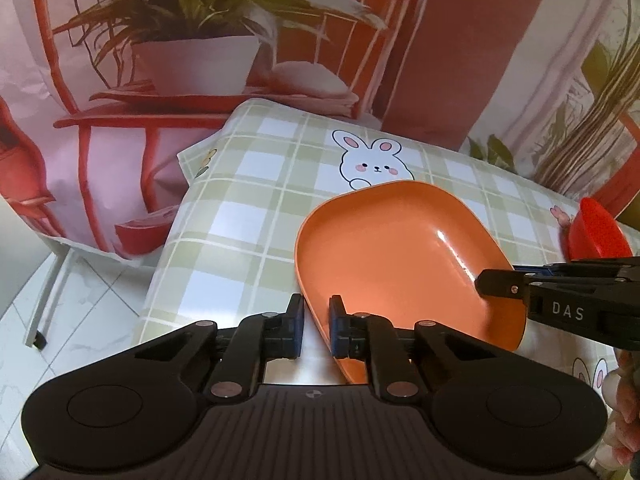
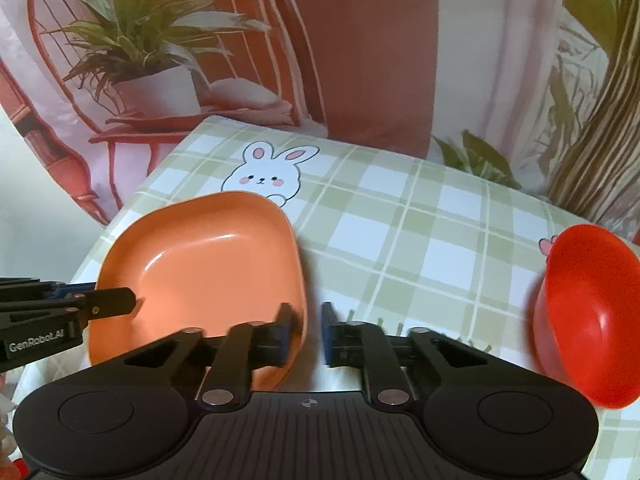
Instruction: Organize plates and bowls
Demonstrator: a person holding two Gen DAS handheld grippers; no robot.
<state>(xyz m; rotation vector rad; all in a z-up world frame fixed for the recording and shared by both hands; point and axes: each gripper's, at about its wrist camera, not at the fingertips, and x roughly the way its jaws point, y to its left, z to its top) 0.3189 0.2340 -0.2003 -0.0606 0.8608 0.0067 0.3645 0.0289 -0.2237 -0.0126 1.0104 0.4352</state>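
An orange, rounded-square plate (image 1: 384, 240) (image 2: 200, 256) lies on the green plaid bunny tablecloth (image 1: 248, 208) (image 2: 400, 220). My left gripper (image 1: 316, 310) is shut on the plate's near left rim, one finger outside and one inside. My right gripper (image 2: 307, 316) is shut on the opposite rim in the same way. Each gripper shows side-on in the other's view: the right gripper (image 1: 486, 282) and the left gripper (image 2: 130, 300). A red bowl (image 1: 592, 232) (image 2: 588, 320) stands to the right of the plate, untouched. Whether the plate is off the cloth I cannot tell.
The table's left edge (image 1: 160, 264) drops to a white tiled floor (image 1: 80, 312). Behind the table hangs a printed backdrop (image 2: 160, 60) with a potted plant and a red chair. Pink and white items (image 1: 624, 420) show at the lower right.
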